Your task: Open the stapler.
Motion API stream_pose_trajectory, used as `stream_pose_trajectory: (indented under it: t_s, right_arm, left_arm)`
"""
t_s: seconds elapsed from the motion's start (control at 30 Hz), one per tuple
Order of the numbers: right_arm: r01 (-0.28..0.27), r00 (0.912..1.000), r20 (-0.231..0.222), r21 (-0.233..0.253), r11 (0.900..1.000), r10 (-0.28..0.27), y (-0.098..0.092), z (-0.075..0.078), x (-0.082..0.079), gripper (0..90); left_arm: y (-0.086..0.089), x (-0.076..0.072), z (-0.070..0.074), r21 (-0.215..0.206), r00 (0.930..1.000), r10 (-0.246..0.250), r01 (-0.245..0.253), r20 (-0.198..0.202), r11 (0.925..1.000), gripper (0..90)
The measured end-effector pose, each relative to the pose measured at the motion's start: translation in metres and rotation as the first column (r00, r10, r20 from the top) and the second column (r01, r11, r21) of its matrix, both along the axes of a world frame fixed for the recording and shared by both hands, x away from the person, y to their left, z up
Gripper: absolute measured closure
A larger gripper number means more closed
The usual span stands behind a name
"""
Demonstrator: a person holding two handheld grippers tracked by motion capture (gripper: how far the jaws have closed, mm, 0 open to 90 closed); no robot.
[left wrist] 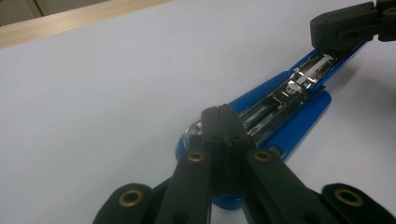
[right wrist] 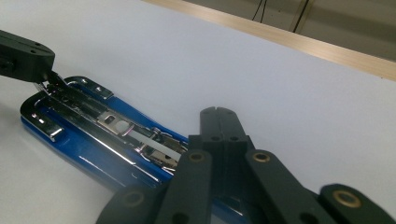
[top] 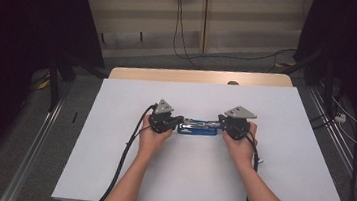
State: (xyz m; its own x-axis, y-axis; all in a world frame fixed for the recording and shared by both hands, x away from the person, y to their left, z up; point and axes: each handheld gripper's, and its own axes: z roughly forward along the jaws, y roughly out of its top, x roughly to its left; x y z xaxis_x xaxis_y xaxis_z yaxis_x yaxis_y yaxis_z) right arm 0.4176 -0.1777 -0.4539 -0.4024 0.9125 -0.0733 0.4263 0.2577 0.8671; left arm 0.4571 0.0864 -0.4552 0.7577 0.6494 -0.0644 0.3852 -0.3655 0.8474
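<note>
Two grippers meet over an opened blue stapler at the middle of the white table.

From the left, the left gripper [top: 177, 120] rests on one end of the stapler [top: 197, 128], its jaws pressed together with no gap, seemingly pinning that end down rather than gripping it. The stapler lies flat between the two tools, its chrome staple channel [right wrist: 116, 126] exposed; whether any staples sit in it is too hard to tell. At the other end the right gripper [top: 221, 122] likewise has its jaws closed tight above the blue body, probably steadying it so the mechanism can be worked. The table [top: 286, 157] bears nothing else.
</note>
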Motion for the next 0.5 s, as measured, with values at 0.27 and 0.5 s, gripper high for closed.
stream_pose_trajectory:
  t_s: [0.27, 0.5]
  right_arm:
    - [-0.013, 0.9998, -0.013, -0.004, 1.0, 0.013, -0.0049, 0.002, 0.0011, 90.0]
    - [-0.022, 0.9995, -0.024, 0.002, 1.0, 0.023, -0.0069, 0.0021, 0.0003, 90.0]
  left_arm:
    - [-0.0001, 0.0001, 0.0008, -0.012, 0.9999, 0.009, -0.01, -0.005, 0.9999, 90.0]
    - [-0.0006, -0.0005, 0.0044, -0.055, 0.9998, 0.008, -0.009, -0.017, 0.9985, 88.0]
